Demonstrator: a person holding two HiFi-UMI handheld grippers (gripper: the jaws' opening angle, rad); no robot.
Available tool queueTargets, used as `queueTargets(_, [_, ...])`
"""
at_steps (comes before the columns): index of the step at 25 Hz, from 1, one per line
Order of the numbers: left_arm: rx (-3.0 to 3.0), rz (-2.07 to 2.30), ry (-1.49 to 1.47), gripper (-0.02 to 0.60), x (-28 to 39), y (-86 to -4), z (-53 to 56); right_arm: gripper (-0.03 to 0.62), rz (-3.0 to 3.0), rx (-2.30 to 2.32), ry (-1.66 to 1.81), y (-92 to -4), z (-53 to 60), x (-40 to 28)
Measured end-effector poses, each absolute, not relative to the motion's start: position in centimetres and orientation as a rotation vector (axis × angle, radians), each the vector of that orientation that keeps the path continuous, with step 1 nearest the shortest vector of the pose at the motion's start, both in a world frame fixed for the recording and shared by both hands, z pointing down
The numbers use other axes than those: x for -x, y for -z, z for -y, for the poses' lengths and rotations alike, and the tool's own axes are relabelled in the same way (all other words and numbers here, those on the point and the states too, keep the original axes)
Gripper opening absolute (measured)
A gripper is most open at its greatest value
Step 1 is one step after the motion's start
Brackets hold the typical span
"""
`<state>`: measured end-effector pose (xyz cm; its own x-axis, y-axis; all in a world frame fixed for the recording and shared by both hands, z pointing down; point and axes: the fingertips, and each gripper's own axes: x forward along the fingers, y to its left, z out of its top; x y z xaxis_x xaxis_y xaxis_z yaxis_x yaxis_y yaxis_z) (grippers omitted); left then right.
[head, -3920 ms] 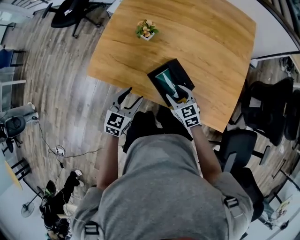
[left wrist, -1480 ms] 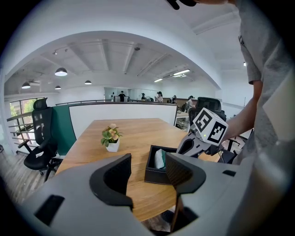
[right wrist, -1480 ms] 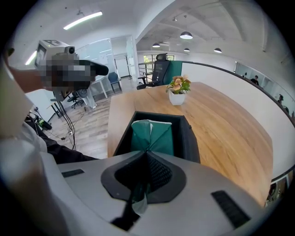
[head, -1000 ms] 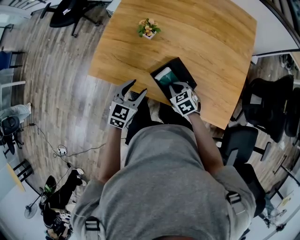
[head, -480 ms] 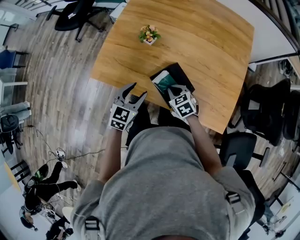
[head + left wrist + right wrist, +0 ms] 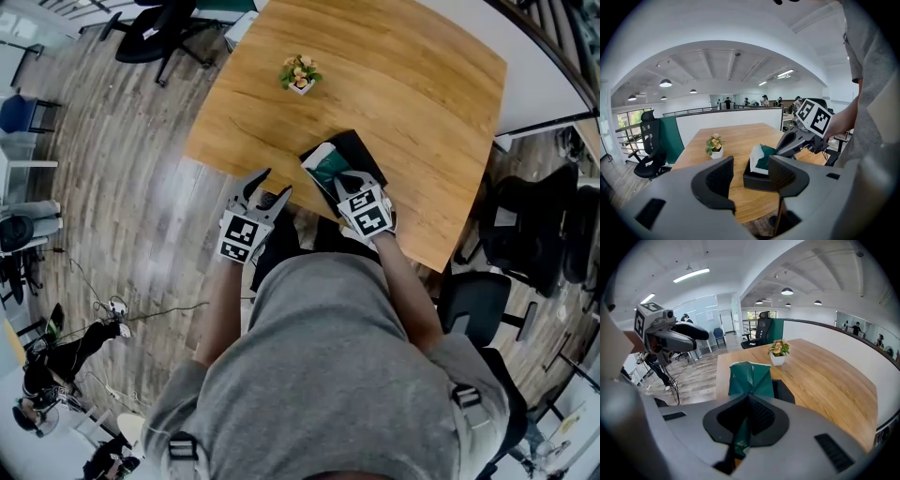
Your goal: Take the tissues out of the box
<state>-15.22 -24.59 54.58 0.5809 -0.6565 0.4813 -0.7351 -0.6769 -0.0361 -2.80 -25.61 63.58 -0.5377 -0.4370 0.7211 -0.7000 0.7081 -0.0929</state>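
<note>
A black tissue box (image 6: 359,153) (image 6: 759,179) sits near the front edge of the wooden table (image 6: 394,84). A green tissue (image 6: 750,377) (image 6: 330,169) with a white back sticks up out of it. My right gripper (image 6: 343,180) (image 6: 746,399) is shut on that tissue, and the sheet fans out beyond the jaws and trails back between them. My left gripper (image 6: 262,187) (image 6: 751,176) hovers open and empty off the table's front edge, left of the box.
A small potted plant (image 6: 299,72) (image 6: 778,351) stands further back on the table. Black office chairs (image 6: 534,234) stand to the right and one at the far left (image 6: 649,150). A wooden floor with cables (image 6: 122,305) lies to the left.
The right gripper reached the tissue and closed on it; the tissue now stands higher out of the box. The left gripper has barely moved.
</note>
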Motion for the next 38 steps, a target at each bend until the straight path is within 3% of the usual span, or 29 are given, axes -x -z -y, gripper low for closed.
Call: queueTargets(38, [-2.673,1.292,-0.658,0.233,15.3,-51.4,23.0,0.006,2.367,-0.933,-0.273,-57.3,29.4,1.4])
